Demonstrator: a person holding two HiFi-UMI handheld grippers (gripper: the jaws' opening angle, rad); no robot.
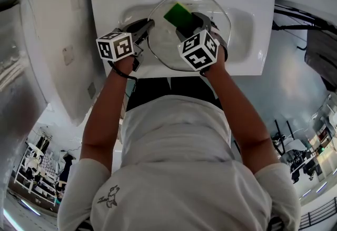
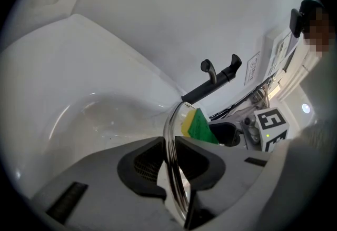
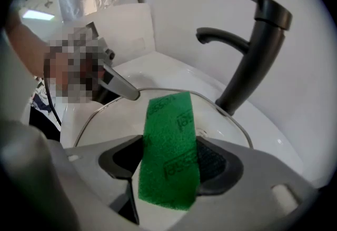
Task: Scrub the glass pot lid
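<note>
Facing up, lid [image 1: 164, 40] clamped by L tool [image 1: 146, 26].

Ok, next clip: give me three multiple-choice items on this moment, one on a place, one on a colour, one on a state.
1. Where is the glass pot lid?
A) on a stove
B) over the white sink basin
C) on a drying rack

2. What colour is the scouring face of the sponge?
A) green
B) red
C) blue

3. How does the left hand-held gripper stand?
A) wide open and empty
B) shut on the lid's metal rim
C) shut on a cloth

Answers:
1. B: the head view shows the lid held above the basin.
2. A: the green pad shows between the right hand-held gripper's jaws.
3. B: its pads press on the rim from both sides.
</note>
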